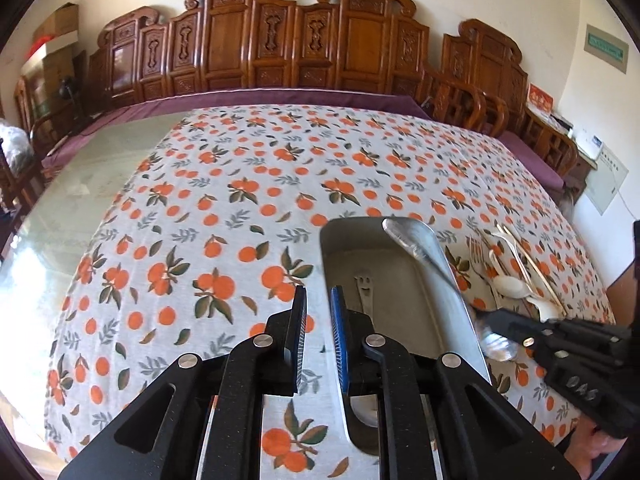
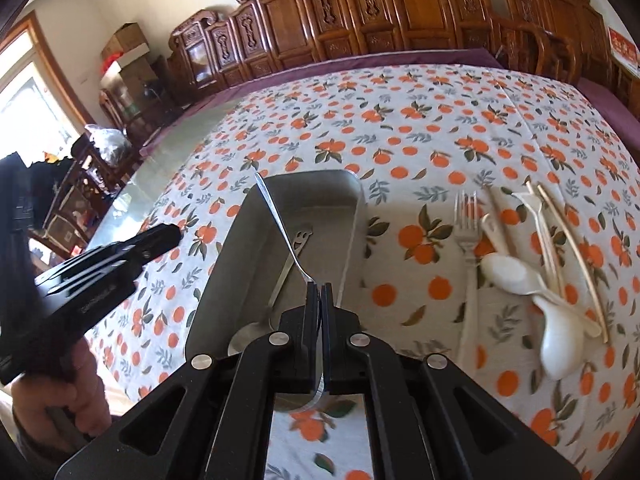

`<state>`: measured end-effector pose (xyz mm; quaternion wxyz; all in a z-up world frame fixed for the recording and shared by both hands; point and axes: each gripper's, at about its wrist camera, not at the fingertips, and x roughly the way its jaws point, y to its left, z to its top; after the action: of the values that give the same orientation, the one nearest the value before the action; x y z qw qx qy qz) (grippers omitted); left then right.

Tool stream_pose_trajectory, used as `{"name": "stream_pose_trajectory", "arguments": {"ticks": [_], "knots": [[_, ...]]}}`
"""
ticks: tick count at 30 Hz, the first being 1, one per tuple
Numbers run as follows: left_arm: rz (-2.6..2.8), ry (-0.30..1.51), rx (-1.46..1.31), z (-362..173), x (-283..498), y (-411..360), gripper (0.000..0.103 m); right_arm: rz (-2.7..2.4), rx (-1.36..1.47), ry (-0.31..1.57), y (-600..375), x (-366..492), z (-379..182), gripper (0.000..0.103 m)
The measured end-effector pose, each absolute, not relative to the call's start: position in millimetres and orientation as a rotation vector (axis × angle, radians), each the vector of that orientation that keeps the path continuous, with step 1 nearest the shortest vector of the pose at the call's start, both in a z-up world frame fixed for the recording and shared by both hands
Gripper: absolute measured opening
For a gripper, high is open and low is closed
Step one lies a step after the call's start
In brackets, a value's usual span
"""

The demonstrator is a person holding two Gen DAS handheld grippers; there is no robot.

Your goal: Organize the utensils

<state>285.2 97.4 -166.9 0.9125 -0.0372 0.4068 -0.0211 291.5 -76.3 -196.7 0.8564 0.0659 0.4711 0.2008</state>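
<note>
A steel tray (image 1: 400,292) lies on the orange-print cloth, and a smiley-handled metal spoon (image 1: 363,286) rests inside it. My left gripper (image 1: 319,300) hovers at the tray's near left edge, its jaws a little apart with nothing between them. My right gripper (image 2: 320,286) is shut on a second metal spoon (image 2: 280,224) near its bowl. That spoon's handle slants up over the tray (image 2: 236,248), above the smiley spoon (image 2: 298,240). In the left wrist view the right gripper (image 1: 494,320) comes in from the right with the held spoon (image 1: 416,250).
Right of the tray lie a metal fork (image 2: 466,224), two white spoons (image 2: 510,272), a pale fork and chopsticks (image 2: 576,244). A hand (image 2: 80,392) holds the left gripper (image 2: 170,234). Carved wooden chairs (image 1: 280,44) line the table's far edge, and bare glass (image 1: 100,184) shows at the left.
</note>
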Motion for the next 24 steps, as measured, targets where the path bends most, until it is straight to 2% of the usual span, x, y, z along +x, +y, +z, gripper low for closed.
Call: {"name": "stream_pose_trajectory", "arguments": {"ticks": [11, 15, 24], "knots": [[-0.038, 0.828, -0.098, -164.2, 283.6, 105.0, 0.011, 0.382, 0.113, 1.070, -45.3, 301.8, -224.3, 0.003], [-0.042, 0.827, -0.096, -164.0, 283.5, 103.3, 0.012, 0.416, 0.105, 1.060, -42.9, 299.0, -223.9, 0.007], [-0.070, 0.827, -0.093, -162.7, 284.5, 91.3, 0.014, 0.497, 0.081, 0.944, -64.6, 285.4, -198.0, 0.007]]}}
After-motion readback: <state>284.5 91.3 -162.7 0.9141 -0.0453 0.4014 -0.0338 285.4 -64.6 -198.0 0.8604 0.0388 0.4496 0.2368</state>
